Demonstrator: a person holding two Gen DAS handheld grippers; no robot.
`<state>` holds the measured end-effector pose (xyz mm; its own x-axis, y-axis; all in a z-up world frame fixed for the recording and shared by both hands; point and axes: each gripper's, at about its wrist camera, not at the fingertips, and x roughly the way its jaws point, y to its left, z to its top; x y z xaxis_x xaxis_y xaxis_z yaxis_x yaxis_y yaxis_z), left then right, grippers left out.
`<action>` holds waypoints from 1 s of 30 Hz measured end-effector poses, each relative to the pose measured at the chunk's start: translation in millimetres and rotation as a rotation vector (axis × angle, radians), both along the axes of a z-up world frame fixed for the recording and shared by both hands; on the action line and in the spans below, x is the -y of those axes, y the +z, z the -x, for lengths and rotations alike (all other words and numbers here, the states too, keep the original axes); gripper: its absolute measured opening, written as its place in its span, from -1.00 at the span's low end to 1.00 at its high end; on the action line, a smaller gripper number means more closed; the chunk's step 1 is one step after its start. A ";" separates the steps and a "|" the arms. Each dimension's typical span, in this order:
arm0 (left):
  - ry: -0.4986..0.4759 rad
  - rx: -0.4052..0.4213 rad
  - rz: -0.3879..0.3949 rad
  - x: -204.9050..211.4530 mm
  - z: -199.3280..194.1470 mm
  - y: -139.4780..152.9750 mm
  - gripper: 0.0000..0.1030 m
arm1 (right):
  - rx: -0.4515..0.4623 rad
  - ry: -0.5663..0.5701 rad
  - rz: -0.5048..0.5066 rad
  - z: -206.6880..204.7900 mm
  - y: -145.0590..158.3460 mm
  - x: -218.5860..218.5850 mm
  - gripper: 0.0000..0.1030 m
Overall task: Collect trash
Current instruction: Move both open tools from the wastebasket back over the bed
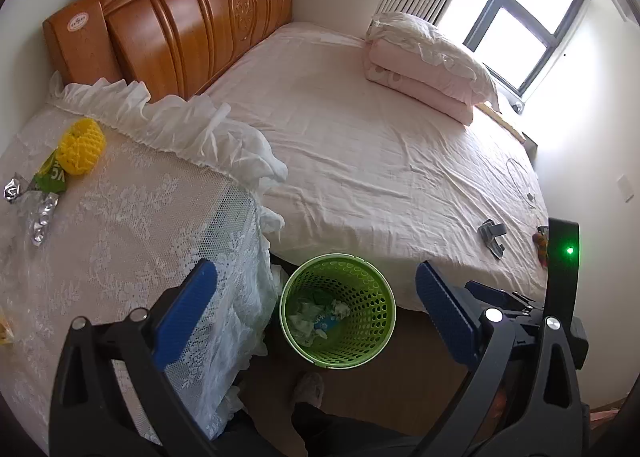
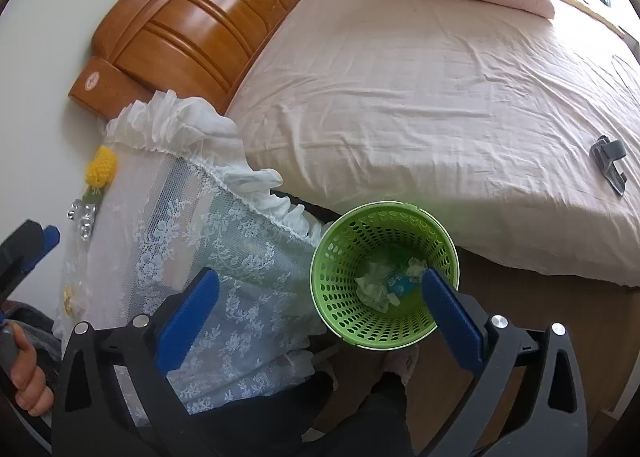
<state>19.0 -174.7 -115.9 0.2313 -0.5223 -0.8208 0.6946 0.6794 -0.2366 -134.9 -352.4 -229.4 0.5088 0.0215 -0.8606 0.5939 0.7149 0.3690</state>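
On the lace-covered counter (image 1: 120, 217) at far left lie the yellow foam net (image 1: 82, 151), green wrapper (image 1: 50, 177) and foil scraps (image 1: 38, 217), not yet collected. Rightward, the left claw (image 1: 316, 289) and right claw (image 2: 320, 297) both gape apart, holding nothing, above the green bin (image 1: 340, 353) with paper inside. Next move, probably: reach left for the net. Only the left view shows the window (image 1: 520, 13).

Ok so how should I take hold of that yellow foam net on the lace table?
Come down from above with the left gripper and pinch the yellow foam net across its raised, rounded body. It sits proud of the lace table, while its near edge lies against the green wrapper, so avoid a low approach there.
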 end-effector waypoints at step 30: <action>0.359 0.092 0.007 -132.8 -35.2 24.4 0.85 | 0.147 0.238 0.074 -95.9 69.2 -71.4 0.95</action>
<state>54.2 -41.9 -91.5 0.4732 -0.3999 -0.7850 0.4306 0.8823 -0.1899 -39.0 -281.0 -160.2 0.6164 0.0947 -0.7817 0.3503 0.8561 0.3800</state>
